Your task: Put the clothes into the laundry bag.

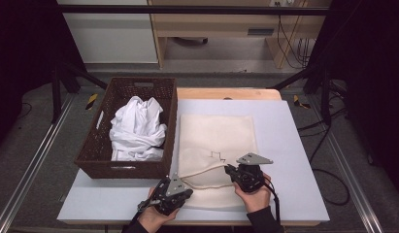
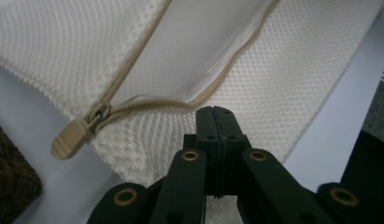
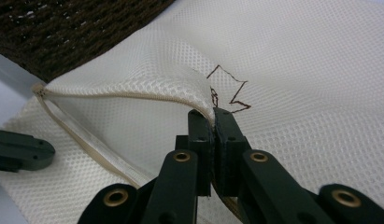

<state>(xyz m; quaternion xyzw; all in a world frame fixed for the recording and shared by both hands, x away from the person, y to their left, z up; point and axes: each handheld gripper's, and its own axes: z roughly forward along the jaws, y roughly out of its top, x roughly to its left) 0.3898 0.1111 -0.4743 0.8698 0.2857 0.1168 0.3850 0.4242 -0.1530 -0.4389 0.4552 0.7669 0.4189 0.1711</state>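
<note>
A cream mesh bag lies flat on the pale table, its zipped mouth at the near edge standing partly open. My right gripper is shut on the upper zipper edge of the mesh bag and holds it lifted, just beside a small brown stitched mark. At the bag's near left corner, my left gripper is shut on the lower edge of the mesh bag, close to the tan zipper pull. A hand holds each gripper at the table's front.
A dark woven basket stands left of the bag, touching its edge, with crumpled white cloth inside. A wooden board shows at the table's far edge. Black frame legs and cables stand beyond and to the right.
</note>
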